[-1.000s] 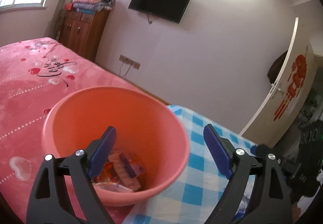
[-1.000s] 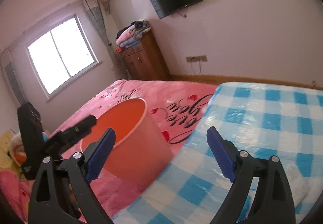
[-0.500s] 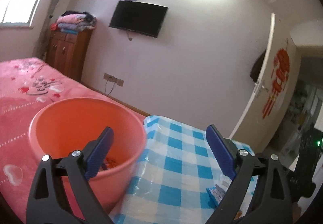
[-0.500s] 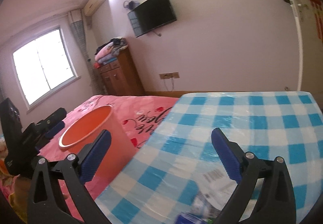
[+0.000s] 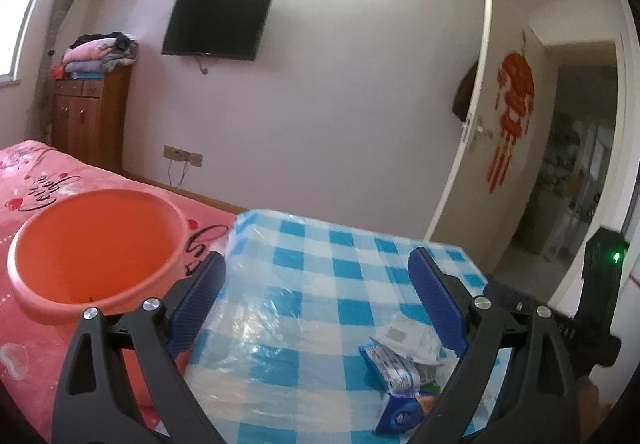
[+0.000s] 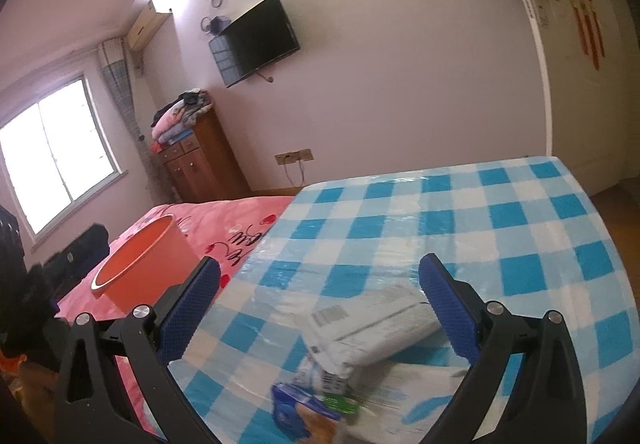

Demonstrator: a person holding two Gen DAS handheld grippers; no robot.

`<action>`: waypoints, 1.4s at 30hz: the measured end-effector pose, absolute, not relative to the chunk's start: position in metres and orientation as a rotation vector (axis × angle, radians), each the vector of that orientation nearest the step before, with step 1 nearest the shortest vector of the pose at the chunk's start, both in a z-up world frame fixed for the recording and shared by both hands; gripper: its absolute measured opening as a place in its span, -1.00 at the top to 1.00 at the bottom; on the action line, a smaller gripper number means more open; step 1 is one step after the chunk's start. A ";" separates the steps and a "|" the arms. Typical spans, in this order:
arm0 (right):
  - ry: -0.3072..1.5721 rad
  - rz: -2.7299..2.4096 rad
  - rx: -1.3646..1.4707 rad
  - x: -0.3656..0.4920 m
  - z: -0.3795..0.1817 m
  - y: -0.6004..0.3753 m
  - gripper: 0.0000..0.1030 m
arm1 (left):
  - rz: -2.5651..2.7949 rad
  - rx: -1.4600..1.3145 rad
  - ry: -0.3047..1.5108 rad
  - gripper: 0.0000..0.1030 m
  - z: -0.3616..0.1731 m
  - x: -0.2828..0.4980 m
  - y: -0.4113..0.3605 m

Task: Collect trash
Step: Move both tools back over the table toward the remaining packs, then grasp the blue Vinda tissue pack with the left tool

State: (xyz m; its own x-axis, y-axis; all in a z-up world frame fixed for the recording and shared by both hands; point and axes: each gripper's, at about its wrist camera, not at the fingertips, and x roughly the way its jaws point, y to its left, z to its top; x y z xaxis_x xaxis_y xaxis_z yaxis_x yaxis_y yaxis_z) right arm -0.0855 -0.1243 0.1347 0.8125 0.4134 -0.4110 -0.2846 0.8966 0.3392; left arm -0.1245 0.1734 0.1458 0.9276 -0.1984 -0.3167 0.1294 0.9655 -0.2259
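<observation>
An orange bucket (image 5: 96, 240) stands on the pink bed, left of my left gripper (image 5: 318, 304), which is open and empty. The bucket also shows far left in the right wrist view (image 6: 146, 264). A pile of trash lies on the blue checked table: white crumpled wrappers (image 5: 406, 338) and blue packets (image 5: 400, 418). In the right wrist view the white wrappers (image 6: 372, 328) lie between the blue fingers and a blue packet (image 6: 298, 412) lies lower. My right gripper (image 6: 320, 310) is open and empty just above the pile.
The blue checked table (image 5: 320, 284) abuts the pink bed (image 5: 36, 180). A wooden cabinet (image 5: 90, 116) with folded blankets stands by the far wall under a TV (image 5: 216, 28). An open door (image 5: 508, 148) is at the right.
Both grippers have swung right, away from the bucket and over the checked table. The trash pile has come into view in front of both. Both stay open.
</observation>
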 end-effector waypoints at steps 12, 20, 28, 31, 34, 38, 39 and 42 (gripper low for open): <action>0.485 0.296 0.280 -0.098 0.125 -0.172 -0.90 | -0.259 -0.171 0.480 -0.80 0.121 -0.119 0.132; 0.509 0.254 0.306 -0.103 0.113 -0.197 -0.90 | -0.285 -0.151 0.533 -0.80 0.106 -0.120 0.112; 0.540 0.240 0.321 -0.110 0.100 -0.212 -0.90 | -0.331 -0.133 0.588 -0.80 0.090 -0.125 0.094; 0.555 0.243 0.319 -0.112 0.095 -0.214 -0.90 | -0.347 -0.105 0.599 -0.80 0.082 -0.129 0.085; 0.570 0.241 0.299 -0.114 0.089 -0.213 -0.90 | -0.360 -0.079 0.625 -0.80 0.072 -0.133 0.075; 0.589 0.257 0.300 -0.116 0.081 -0.213 -0.90 | -0.366 -0.061 0.670 -0.80 0.057 -0.135 0.066; 0.594 0.262 0.303 -0.116 0.079 -0.213 -0.90 | -0.374 -0.056 0.695 -0.80 0.051 -0.134 0.063; 0.615 0.273 0.313 -0.116 0.073 -0.213 -0.90 | -0.374 -0.048 0.734 -0.80 0.038 -0.134 0.058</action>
State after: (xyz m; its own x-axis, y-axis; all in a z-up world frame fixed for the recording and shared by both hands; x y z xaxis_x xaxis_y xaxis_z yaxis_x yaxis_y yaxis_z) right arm -0.1163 -0.2135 0.0733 0.7839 0.3408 -0.5190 -0.1573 0.9176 0.3650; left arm -0.1335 0.0581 0.0378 0.6795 -0.3498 -0.6450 0.3164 0.9328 -0.1726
